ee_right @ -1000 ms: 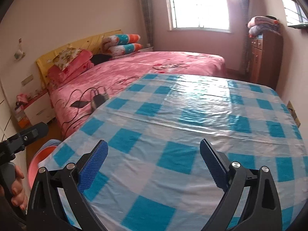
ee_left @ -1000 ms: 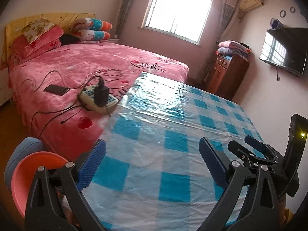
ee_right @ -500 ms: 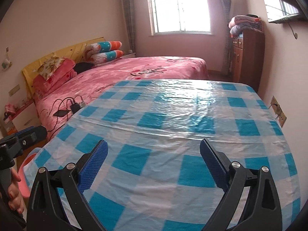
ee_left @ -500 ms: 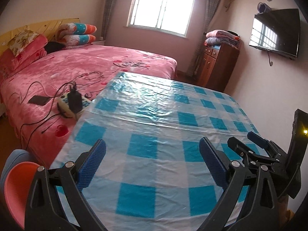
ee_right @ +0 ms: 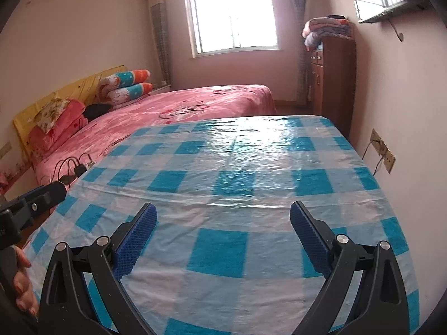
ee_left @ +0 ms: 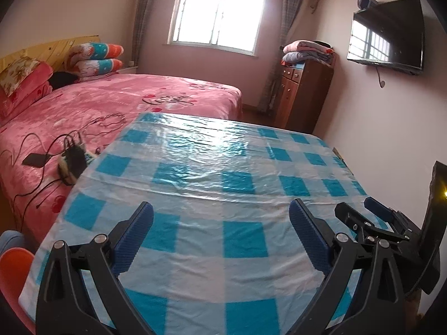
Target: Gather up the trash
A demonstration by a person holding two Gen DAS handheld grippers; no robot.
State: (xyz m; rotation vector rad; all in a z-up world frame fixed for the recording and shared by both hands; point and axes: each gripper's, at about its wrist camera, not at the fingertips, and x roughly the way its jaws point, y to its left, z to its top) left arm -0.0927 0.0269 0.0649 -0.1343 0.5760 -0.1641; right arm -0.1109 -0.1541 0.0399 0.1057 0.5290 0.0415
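Blue-and-white checked tablecloth (ee_left: 223,184), pink bedspread (ee_left: 111,103)

The counter (ee_left: 212,173) wears a blue-and-white checked plastic cloth, glossy and rippled under the window light. Just beside the counter stands the bed (ee_left: 117,103), spread with a pink patterned cover. On the bed, near the counter's edge, lies a power strip (ee_left: 73,163) with a black plug in it, cables looping away, and what looks like a dark phone (ee_left: 35,159) beyond it. Farther from the counter, pink pillows (ee_left: 23,83) and striped bolsters (ee_left: 96,57) sit against the headboard.
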